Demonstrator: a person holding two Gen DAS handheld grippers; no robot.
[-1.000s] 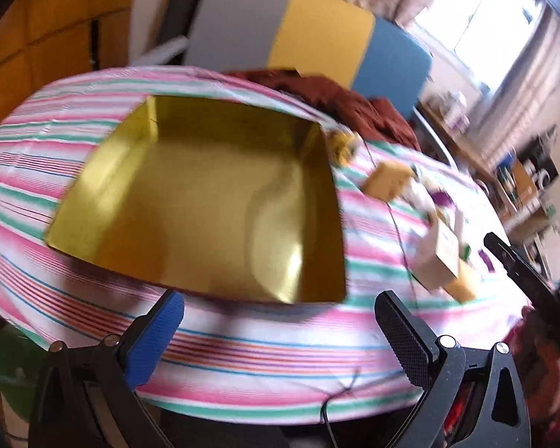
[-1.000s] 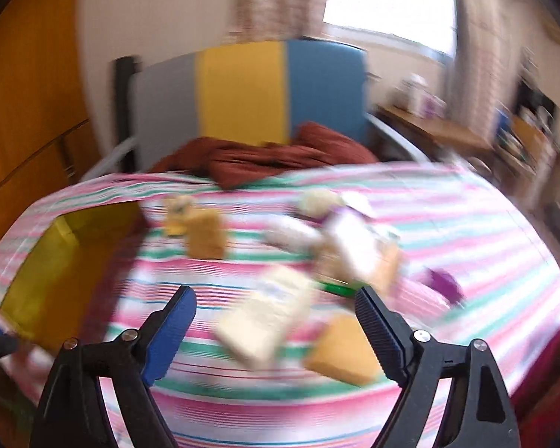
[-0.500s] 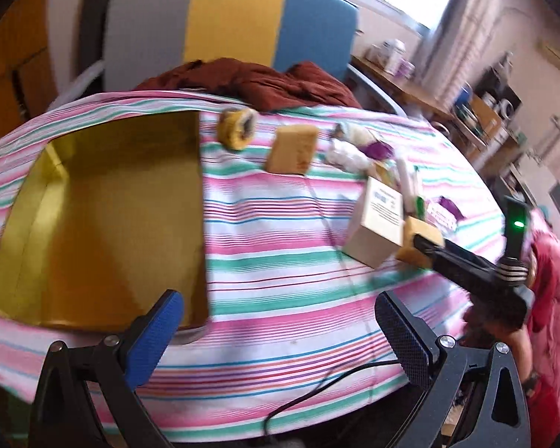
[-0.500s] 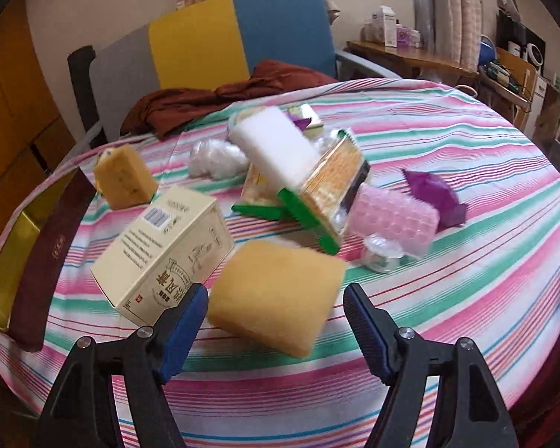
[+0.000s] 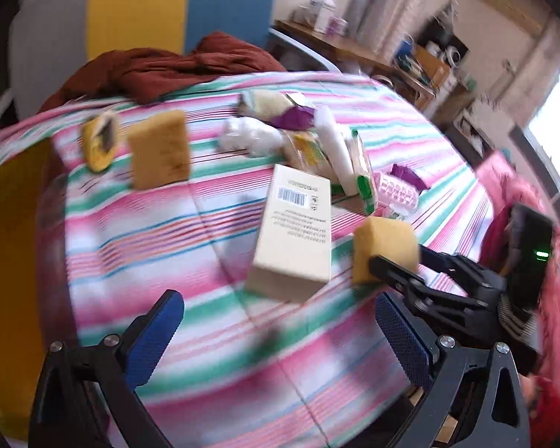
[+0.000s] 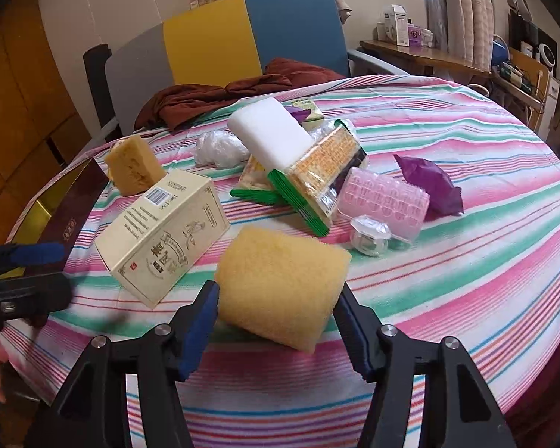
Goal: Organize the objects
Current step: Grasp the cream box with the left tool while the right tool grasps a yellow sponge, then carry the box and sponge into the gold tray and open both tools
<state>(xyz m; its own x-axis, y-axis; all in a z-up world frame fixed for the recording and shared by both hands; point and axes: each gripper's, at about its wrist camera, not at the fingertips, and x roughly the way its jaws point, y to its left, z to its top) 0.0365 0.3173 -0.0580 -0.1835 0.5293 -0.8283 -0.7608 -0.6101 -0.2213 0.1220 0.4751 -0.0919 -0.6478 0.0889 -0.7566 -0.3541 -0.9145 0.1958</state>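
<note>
My right gripper [image 6: 276,300] is shut on a yellow sponge [image 6: 280,291] at the near edge of the striped table; it also shows in the left wrist view [image 5: 386,255]. A cream carton [image 6: 164,231] lies just left of it, also seen in the left wrist view [image 5: 295,231]. A second yellow sponge [image 6: 132,166] stands behind the carton. My left gripper [image 5: 276,332] is open and empty, hovering above the table's near edge in front of the carton. The gold box [image 6: 37,216] lies at the far left.
A pile sits mid-table: a white foam block [image 6: 272,134], green-edged snack packs [image 6: 317,175], a pink bubble pack [image 6: 382,201], a purple wrapper [image 6: 429,183], a crumpled plastic bag [image 6: 218,147] and a small clear cup [image 6: 369,235]. A brown cloth [image 6: 220,93] lies on the chair behind.
My right gripper has moved forward and closed on the near yellow sponge. My left gripper has swung right, from the gold box toward the carton.
</note>
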